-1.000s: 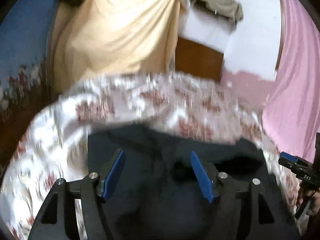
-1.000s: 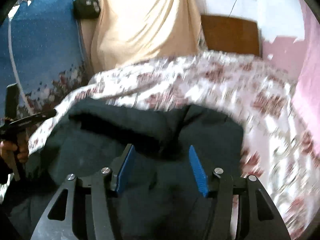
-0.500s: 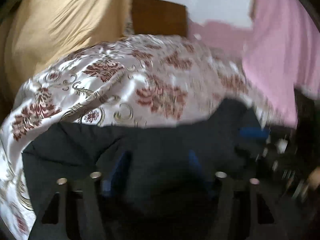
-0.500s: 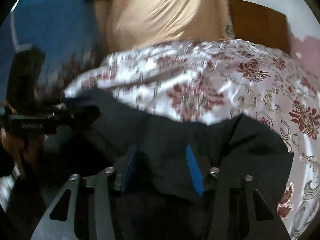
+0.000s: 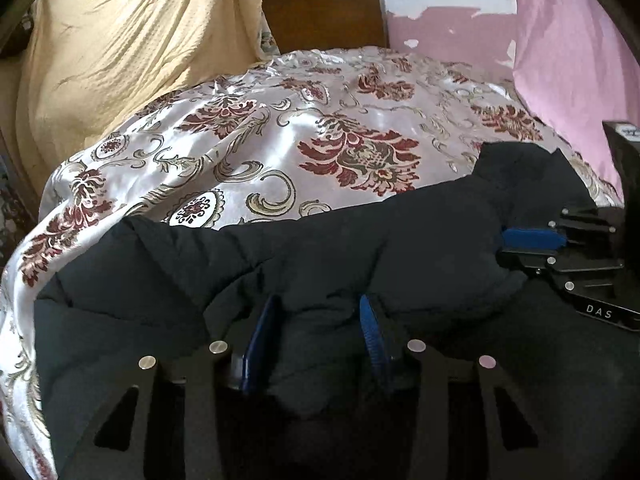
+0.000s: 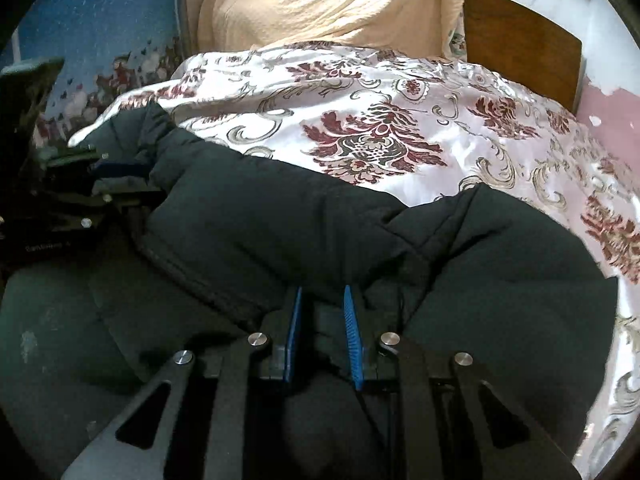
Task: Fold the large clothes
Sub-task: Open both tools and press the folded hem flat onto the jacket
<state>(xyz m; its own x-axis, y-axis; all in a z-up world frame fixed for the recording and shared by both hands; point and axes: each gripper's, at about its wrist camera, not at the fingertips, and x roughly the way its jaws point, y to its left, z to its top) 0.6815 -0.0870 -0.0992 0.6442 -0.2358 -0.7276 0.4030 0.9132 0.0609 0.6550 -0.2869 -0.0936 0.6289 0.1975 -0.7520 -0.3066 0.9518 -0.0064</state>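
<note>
A large black padded jacket (image 5: 360, 248) lies on a bed with a white and dark red floral satin cover (image 5: 280, 140). My left gripper (image 5: 316, 312) has its blue pads pressed into a thick fold of the jacket's near edge. My right gripper (image 6: 322, 300) has its pads narrowly set, clamped on another fold of the jacket (image 6: 280, 216). In the left wrist view the right gripper (image 5: 532, 240) shows at the right edge. In the right wrist view the left gripper (image 6: 116, 176) shows at the left edge.
A yellow cloth (image 5: 120, 52) hangs behind the bed on the left. A wooden headboard (image 5: 324, 16) stands at the back. A pink curtain (image 5: 572, 52) hangs at the right. A blue patterned cloth (image 6: 92, 40) is at the far left.
Both grippers have come down and forward onto the jacket and closed their jaws on its folds. The jacket's far edge now lies spread across the bed cover.
</note>
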